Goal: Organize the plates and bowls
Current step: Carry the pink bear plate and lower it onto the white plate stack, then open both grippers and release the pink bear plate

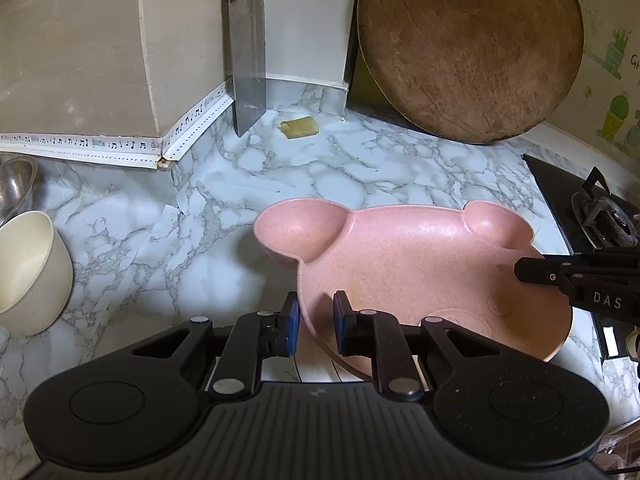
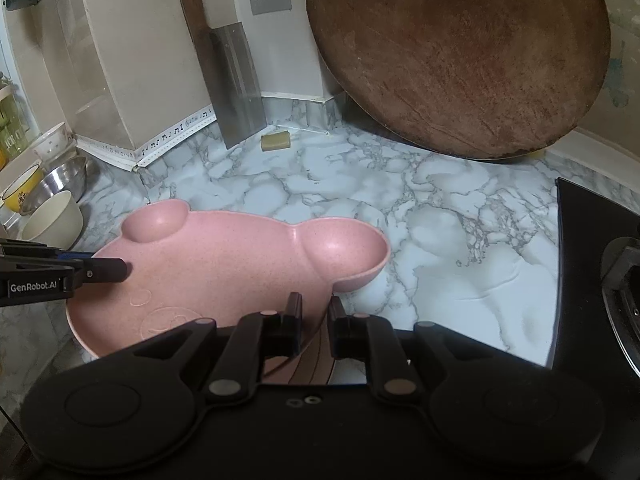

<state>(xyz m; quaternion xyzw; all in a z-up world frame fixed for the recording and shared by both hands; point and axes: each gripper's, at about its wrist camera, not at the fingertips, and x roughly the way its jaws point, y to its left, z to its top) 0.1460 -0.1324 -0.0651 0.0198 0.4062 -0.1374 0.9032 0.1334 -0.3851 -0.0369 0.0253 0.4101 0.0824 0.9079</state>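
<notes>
Pink bear-shaped plate (image 1: 420,264) above marble counter (image 1: 360,168), rim pinched by left tongs (image 1: 316,320) and right tongs (image 2: 314,322).

Room light was soft, moderately dim, from above. Pale sheen lay on marble counter (image 1: 360,168); pink plate (image 2: 224,272) showed faint gloss. Shadows pooled beneath plate. Fisheye bent edges; corners vignetted black. Near gripper bodies were slightly soft.

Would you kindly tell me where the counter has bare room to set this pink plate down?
The widest bare marble lies beyond the pink plate, bordered by the round wooden board, the cleaver and the stove; only a small yellow block sits there. The left is crowded: a cream bowl and steel bowl.
</notes>
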